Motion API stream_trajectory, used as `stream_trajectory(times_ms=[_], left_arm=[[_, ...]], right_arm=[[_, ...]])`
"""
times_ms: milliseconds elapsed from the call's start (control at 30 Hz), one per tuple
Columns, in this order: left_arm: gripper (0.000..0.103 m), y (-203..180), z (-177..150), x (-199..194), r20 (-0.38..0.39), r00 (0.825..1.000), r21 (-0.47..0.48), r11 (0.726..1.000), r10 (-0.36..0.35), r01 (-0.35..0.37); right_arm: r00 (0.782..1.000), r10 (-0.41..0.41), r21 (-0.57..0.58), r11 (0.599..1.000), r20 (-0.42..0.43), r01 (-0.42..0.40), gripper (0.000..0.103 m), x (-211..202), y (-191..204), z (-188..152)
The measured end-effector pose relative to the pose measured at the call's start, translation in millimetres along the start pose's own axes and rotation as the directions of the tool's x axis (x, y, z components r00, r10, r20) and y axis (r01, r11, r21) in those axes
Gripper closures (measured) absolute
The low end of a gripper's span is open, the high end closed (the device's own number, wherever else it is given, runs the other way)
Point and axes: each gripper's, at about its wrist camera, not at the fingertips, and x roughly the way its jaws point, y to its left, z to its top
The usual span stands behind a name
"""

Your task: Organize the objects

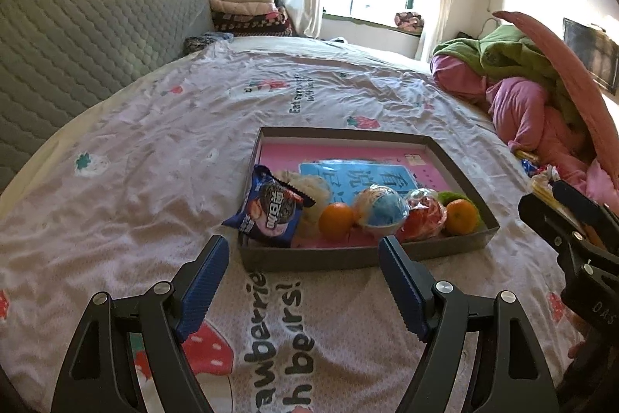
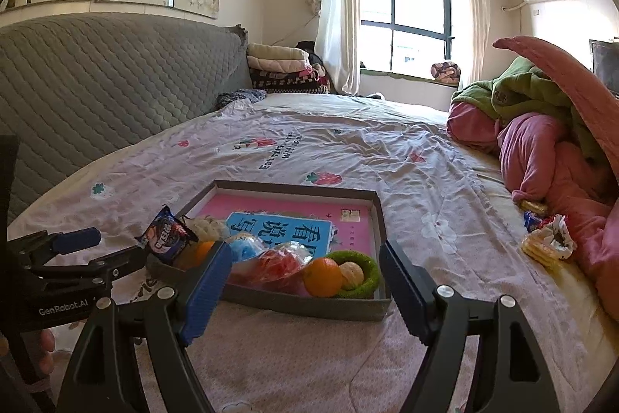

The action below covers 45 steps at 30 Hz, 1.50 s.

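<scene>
Both wide apart, empty: left gripper (image 1: 301,258), right gripper (image 2: 305,264). Ahead, on wrinkled bed sheet (image 1: 154,149): shallow rectangular cardboard tray (image 1: 348,256), crinkly cookie packet (image 1: 267,209), round glossy oranges (image 1: 336,220).

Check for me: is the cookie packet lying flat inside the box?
No, the cookie packet leans tilted over the box near left corner, partly hanging outside.

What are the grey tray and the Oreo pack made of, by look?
Grey tray: likely matte cardboard, with thin straight walls, sharp folded corners and no sheen.
Oreo pack: glossy printed plastic film, with crinkled, crimped ends and highlights.
</scene>
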Motion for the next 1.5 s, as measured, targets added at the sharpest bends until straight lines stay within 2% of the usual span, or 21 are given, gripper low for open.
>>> stream_trajectory(times_ms=[167,533,800,1267,1500], left_arm=[[0.023,-3.5,-6.9,-2.0,-0.026,1.0,0.0,1.0,-0.003,0.003],[0.023,-9.5,-20.5,-6.4,-0.052,0.998,0.027,0.999,0.039,-0.038],[0.023,-12.9,-25.8,-3.0,-0.08,0.996,0.037,0.999,0.029,-0.026],[0.023,-23.6,-40.5,11.9,-0.088,0.996,0.085,0.996,0.033,-0.025],[0.023,-19.1,-44.8,18.9,-0.089,0.996,0.073,0.997,0.028,-0.022]], right_arm=[[1.0,-0.001,0.0,1.0,-0.009,0.001,0.025,-6.2,2.8,-4.6],[1.0,0.001,0.009,1.0,-0.016,-0.001,0.025,-18.9,5.2,-18.0],[1.0,0.004,0.007,1.0,-0.009,-0.004,0.025,-23.2,5.8,-20.8],[1.0,0.018,0.031,0.999,-0.024,-0.017,0.025,-13.5,2.4,-40.0],[0.999,0.033,0.041,0.999,-0.035,-0.032,0.025,-6.4,2.6,-50.2]])
